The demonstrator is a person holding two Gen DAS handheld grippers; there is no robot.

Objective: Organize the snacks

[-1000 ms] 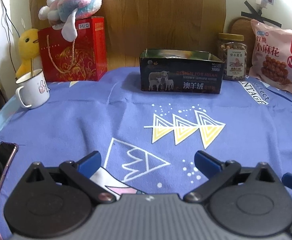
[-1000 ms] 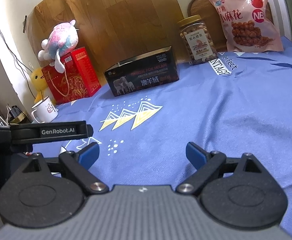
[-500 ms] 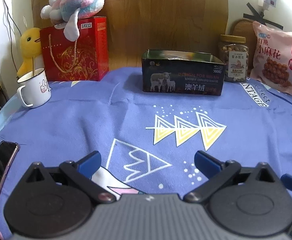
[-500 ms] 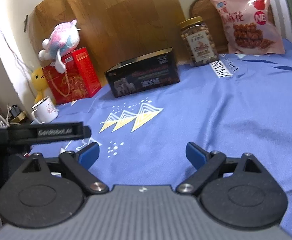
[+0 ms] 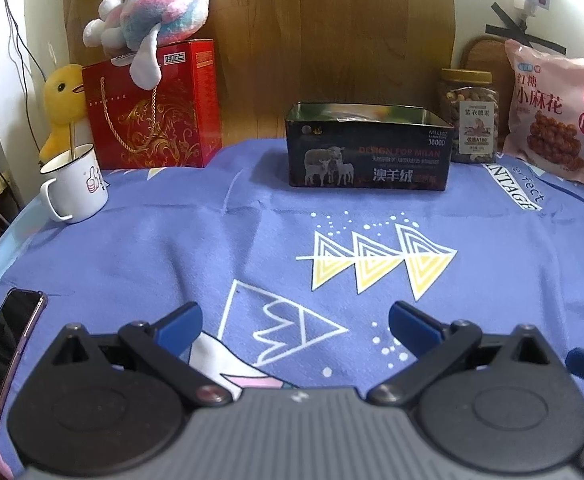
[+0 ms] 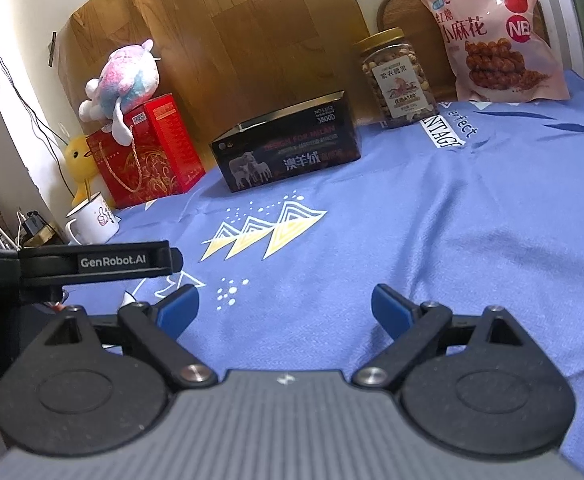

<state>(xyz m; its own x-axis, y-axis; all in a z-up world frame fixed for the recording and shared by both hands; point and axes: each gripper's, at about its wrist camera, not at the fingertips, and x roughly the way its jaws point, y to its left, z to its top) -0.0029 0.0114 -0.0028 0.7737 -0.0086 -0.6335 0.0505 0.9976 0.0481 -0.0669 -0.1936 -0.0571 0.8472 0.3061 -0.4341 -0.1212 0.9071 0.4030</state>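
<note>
An open black tin box [image 5: 367,148] with sheep printed on it stands at the back middle of the blue cloth; it also shows in the right wrist view [image 6: 292,148]. A jar of nuts [image 5: 473,116] [image 6: 397,80] stands to its right, and a pink snack bag [image 5: 551,112] [image 6: 499,32] leans further right. My left gripper [image 5: 295,326] is open and empty, low over the cloth near the front. My right gripper [image 6: 286,306] is open and empty, to the right of the left one.
A red gift bag [image 5: 152,108] with a plush toy [image 5: 156,20] on top stands at the back left, beside a yellow duck [image 5: 62,100] and a white mug [image 5: 76,184]. A phone [image 5: 4,356] lies at the front left edge.
Both grippers have shifted slightly, and the right wrist view has closed in a little on the jar and the bag. Both stay open and empty.
</note>
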